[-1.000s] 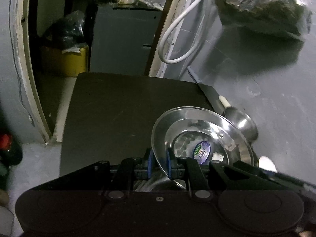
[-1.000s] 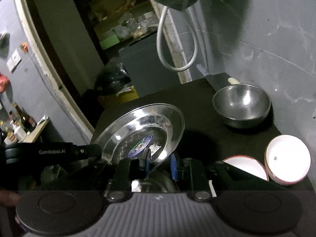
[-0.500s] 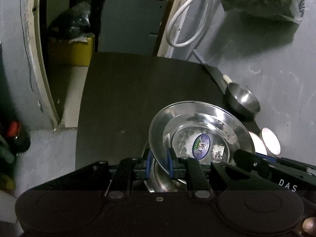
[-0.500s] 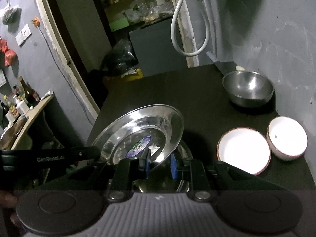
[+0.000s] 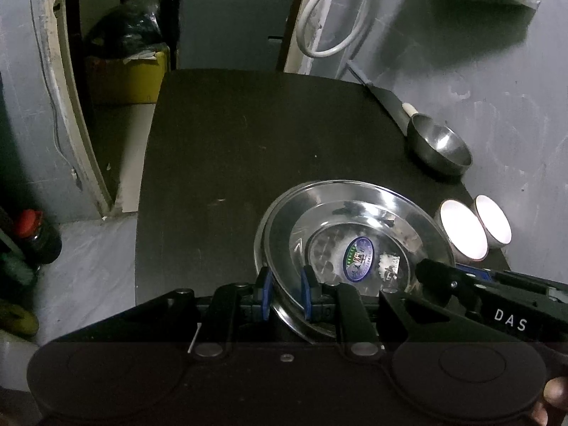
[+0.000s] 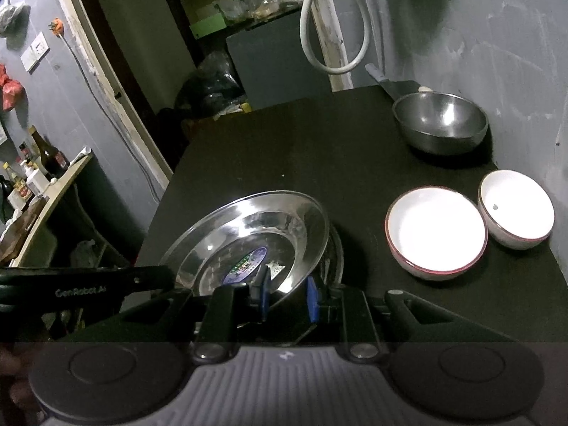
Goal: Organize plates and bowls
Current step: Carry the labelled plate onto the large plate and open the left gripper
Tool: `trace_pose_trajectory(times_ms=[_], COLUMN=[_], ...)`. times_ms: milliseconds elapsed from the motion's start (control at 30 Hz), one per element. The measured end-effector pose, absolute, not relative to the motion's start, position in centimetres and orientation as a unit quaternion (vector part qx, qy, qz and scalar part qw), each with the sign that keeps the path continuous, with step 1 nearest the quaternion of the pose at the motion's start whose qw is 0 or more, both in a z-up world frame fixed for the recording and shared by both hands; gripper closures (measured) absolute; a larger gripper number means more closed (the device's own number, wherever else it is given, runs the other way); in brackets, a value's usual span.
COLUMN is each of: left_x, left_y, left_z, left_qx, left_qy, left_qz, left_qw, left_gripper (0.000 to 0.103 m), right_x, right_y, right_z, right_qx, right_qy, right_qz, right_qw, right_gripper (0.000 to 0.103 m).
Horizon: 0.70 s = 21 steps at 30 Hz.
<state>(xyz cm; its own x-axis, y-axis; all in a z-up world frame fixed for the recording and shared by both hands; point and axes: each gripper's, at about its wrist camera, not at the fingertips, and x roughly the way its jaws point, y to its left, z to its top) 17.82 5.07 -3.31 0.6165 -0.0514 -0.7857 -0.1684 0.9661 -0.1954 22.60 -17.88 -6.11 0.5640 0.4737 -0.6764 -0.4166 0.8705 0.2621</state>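
A steel plate (image 5: 355, 234) with a blue oval sticker is held tilted above the dark table (image 5: 230, 149). My left gripper (image 5: 286, 293) is shut on its left rim. My right gripper (image 6: 286, 296) is shut on its near right rim; the plate also shows in the right wrist view (image 6: 248, 248). Another steel plate's edge (image 6: 335, 248) peeks out beneath it. Two white bowls (image 6: 436, 230) (image 6: 516, 209) sit side by side at the right. A steel bowl (image 6: 440, 124) stands at the far right corner.
A grey wall (image 6: 497, 53) runs along the table's right side, with a white hose (image 6: 319, 35) hanging near the far corner. The table's left edge drops to the floor; a shelf with bottles (image 6: 39, 170) stands to the left. A yellow bin (image 5: 124, 78) sits beyond the doorway.
Both grippers have pulled back and up with the steel plate between them. The white bowls and more of the table have come into view.
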Motion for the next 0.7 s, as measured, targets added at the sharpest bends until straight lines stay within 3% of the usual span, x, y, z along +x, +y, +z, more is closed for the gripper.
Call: trace_pose_trajectory(times_ms=[700], left_x=[18.63], left_y=[4.21], left_z=[-3.65], left_qx=[-0.121], left_qy=[0.453], left_qz=[0.042], left_qw=[0.882], left_gripper=[0.084], right_x=[23.09], right_y=[-17.53], right_z=[-6.85], right_qx=[0.032], right_qy=[0.417], right_qz=[0.252], right_qw=[0.873], right_gripper=[0.073])
